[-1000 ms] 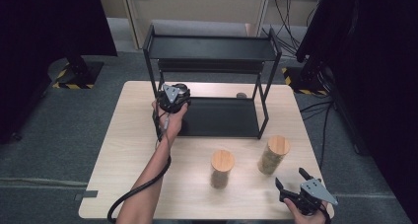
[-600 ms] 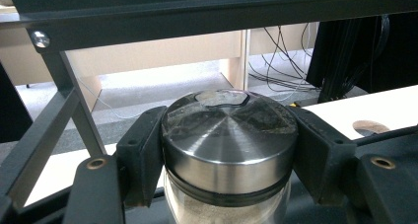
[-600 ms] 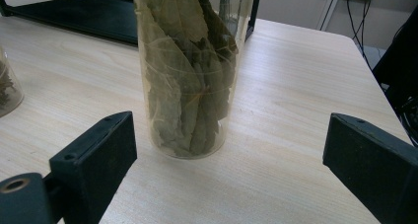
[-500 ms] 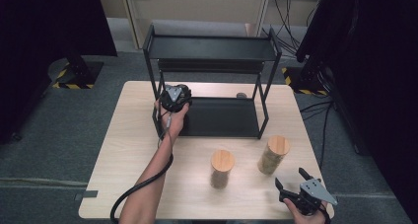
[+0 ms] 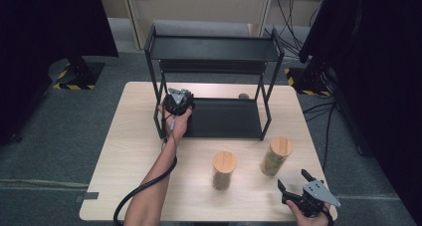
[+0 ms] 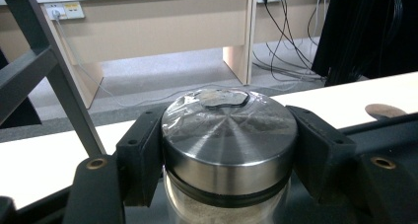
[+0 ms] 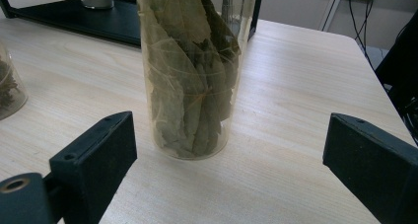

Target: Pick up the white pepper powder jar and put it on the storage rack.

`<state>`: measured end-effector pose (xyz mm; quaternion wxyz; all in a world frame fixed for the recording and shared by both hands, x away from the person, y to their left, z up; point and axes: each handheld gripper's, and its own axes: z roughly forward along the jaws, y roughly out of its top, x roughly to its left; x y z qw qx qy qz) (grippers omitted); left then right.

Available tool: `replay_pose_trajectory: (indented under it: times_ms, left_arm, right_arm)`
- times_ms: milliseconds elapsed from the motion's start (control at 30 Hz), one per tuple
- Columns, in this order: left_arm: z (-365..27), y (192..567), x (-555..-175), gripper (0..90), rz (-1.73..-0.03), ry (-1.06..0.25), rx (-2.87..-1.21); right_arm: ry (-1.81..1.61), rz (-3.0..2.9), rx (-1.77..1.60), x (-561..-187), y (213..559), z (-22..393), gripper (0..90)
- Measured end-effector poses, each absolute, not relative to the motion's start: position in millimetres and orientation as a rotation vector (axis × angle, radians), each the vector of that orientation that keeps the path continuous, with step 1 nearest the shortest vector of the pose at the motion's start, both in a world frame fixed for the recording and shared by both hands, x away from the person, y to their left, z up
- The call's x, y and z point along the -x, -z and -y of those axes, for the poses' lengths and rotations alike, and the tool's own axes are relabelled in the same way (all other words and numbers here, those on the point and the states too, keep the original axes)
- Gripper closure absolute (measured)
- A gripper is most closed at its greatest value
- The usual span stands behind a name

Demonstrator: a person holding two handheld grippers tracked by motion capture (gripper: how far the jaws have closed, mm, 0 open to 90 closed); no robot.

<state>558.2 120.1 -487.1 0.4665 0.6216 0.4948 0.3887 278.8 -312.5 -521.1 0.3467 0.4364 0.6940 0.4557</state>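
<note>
Overhead, the left hand-held gripper [image 5: 178, 99] clamps an upright steel-lidded glass jar [image 6: 229, 135] at the black shelf rack's [image 5: 214, 49] lower tier. Nearby, the right hand-held gripper [image 5: 297, 183] gapes wide before an upright bay-leaf jar [image 7: 192, 71] on the worktop [image 5: 129, 136].

1. I see my left gripper [image 5: 179, 99] at about 10 o'clock on the table [image 5: 124, 136], over the left end of the black rack's [image 5: 214, 52] lower shelf [image 5: 226, 119].
2. Its jaws are hidden from here.
3. My right gripper [image 5: 296, 183] sits at 5 o'clock near the table edge, jaws spread wide.
4. Two wooden-lidded jars stand in front of the rack: the shorter jar [image 5: 224, 170] near 6 o'clock, the taller jar [image 5: 276, 155] to its right.
</note>
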Motion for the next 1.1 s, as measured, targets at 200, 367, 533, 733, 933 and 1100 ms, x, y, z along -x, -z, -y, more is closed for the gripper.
replay_pose_trajectory:
  times_ms: [200,367,533,733,933,1100]
  left_arm:
    - [-120.2,488.9,-558.0,34.5,-1.219,-0.954,-1.511]
    - [-120.7,489.2,-557.6,34.3,-1.221,-0.951,-1.509]
    - [-121.5,489.1,-558.1,33.8,-1.222,-0.939,-1.507]
    - [-120.1,484.4,-556.6,22.2,-1.219,-0.887,-1.474]
    - [-116.5,482.4,-550.4,11.7,-1.226,-0.902,-1.494]
    - [-115.0,477.9,-543.9,9.3,-1.21,-0.915,-1.495]
  right_arm:
    - [-1.181,-1.803,-1.131,-278.8,521.1,312.3,6.3]
    - [-1.182,-1.802,-1.13,-278.6,521.1,312.3,6.2]
    - [-1.184,-1.802,-1.129,-278.6,521.1,312.4,6.2]
    - [-1.183,-1.805,-1.131,-279.0,521.1,312.5,6.2]
    - [-1.179,-1.805,-1.129,-278.8,521.1,311.9,6.2]
    - [-1.18,-1.805,-1.127,-278.7,521.1,312.0,6.2]
